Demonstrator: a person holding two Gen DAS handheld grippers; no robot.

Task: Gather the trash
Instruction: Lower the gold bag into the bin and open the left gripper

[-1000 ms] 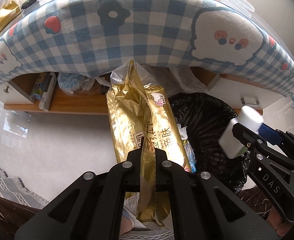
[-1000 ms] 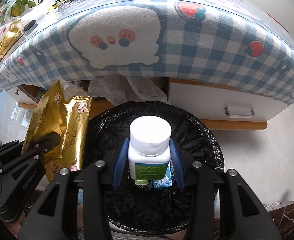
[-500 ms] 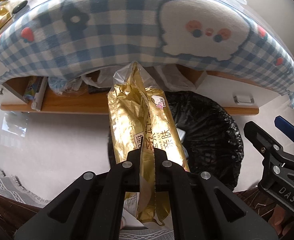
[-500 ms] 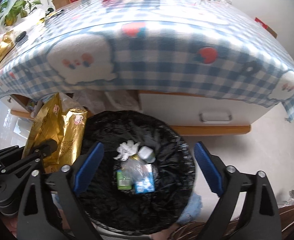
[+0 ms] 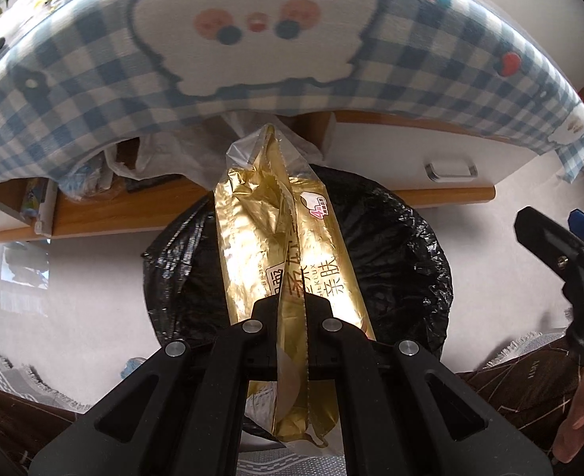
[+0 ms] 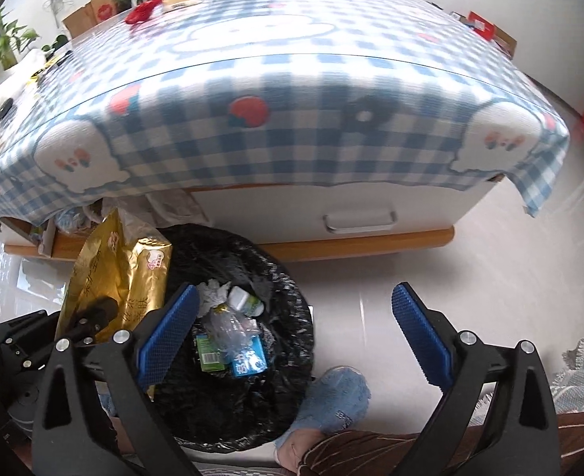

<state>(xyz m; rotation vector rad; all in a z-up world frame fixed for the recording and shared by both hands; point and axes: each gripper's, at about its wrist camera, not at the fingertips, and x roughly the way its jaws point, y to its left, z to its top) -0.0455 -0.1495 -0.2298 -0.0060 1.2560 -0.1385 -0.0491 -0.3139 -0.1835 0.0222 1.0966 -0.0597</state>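
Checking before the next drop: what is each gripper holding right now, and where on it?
Left gripper is shut on the gold wrapper, pinching its crimped seam near the lower end. Right gripper holds nothing; its fingers are opening.

The bin [image 6: 252, 357] stands on the floor before the table [image 6: 292, 127]. A bottle [image 6: 244, 301] and cartons [image 6: 248, 361] lie in it. The wrapper [image 5: 288, 246] hangs over the bin.

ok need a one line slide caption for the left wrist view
Left hand-held gripper clamps a gold wrapper above the black-lined bin, beside a checked tablecloth.
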